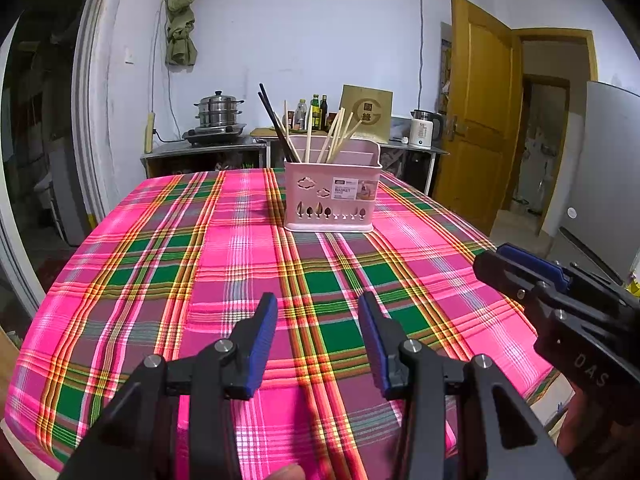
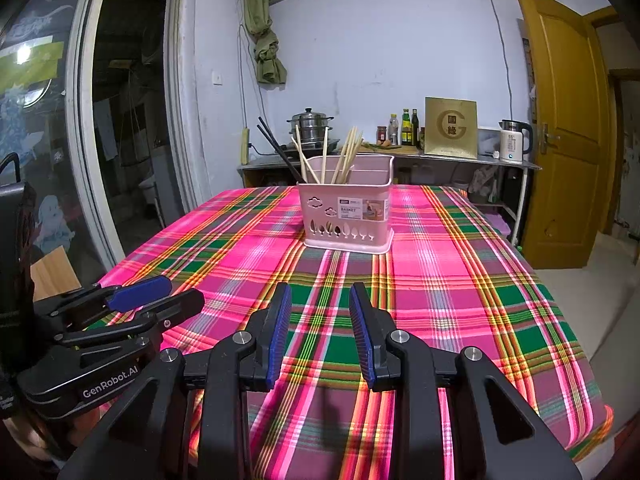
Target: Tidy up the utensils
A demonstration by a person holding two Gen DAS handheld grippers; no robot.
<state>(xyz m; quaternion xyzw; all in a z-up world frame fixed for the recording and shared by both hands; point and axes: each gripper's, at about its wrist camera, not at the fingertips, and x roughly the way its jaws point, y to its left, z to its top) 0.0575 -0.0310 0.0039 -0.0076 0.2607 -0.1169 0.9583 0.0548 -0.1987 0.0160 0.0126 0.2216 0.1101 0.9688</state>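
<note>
A: What fills the view?
B: A counter (image 1: 160,280) under a pink and green plaid cloth (image 2: 460,300). A pink basket (image 1: 332,196) stands toward its far side.
A: And inside?
B: Chopsticks (image 1: 310,136), pale wood and two black, upright in the left compartment.
A: The grippers?
B: Left gripper (image 1: 318,336) and right gripper (image 2: 320,332) hover near the front edge, side by side, well apart from the basket, jaws wide and empty.

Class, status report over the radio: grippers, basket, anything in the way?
Left gripper open, empty. Right gripper open, empty. Chopsticks standing in basket. Path clear.
</note>
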